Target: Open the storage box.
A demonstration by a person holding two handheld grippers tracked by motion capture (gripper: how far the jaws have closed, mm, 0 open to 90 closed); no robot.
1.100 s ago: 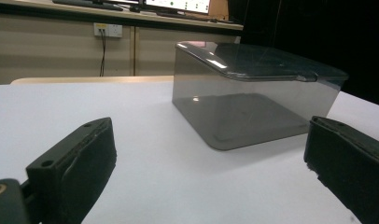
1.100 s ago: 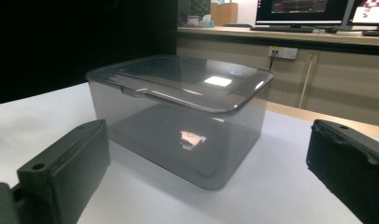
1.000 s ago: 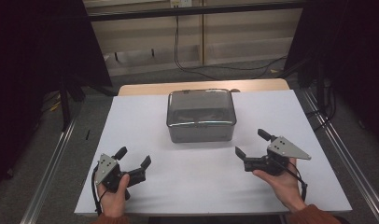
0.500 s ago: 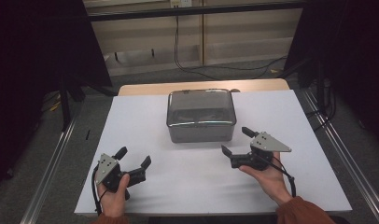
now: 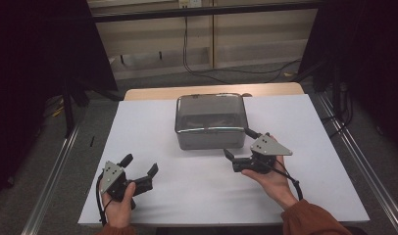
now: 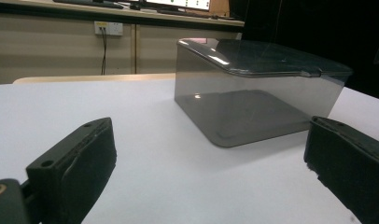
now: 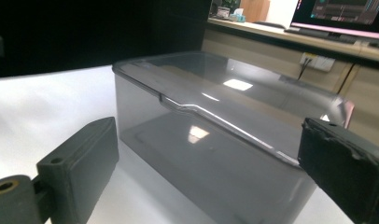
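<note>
The lidded grey box (image 5: 210, 120) sits on the white table (image 5: 153, 117), the right gripper (image 5: 242, 152) wide-jawed just beside its near right corner, the left gripper (image 5: 140, 165) wide-jawed well apart.

Smoky clear lidded box (image 5: 210, 121) — shut, mid-table (image 5: 153, 117).

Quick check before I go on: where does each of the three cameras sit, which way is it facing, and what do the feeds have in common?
High view: above the person's side of the table, looking forward and down at the white table; both hands, left gripper and right gripper show.
Left gripper view: low on the left gripper, facing the grey lidded box; its open jaws frame it.
Right gripper view: on the right gripper, close to the box's corner; jaws open.
Shared: all three see the box.
</note>
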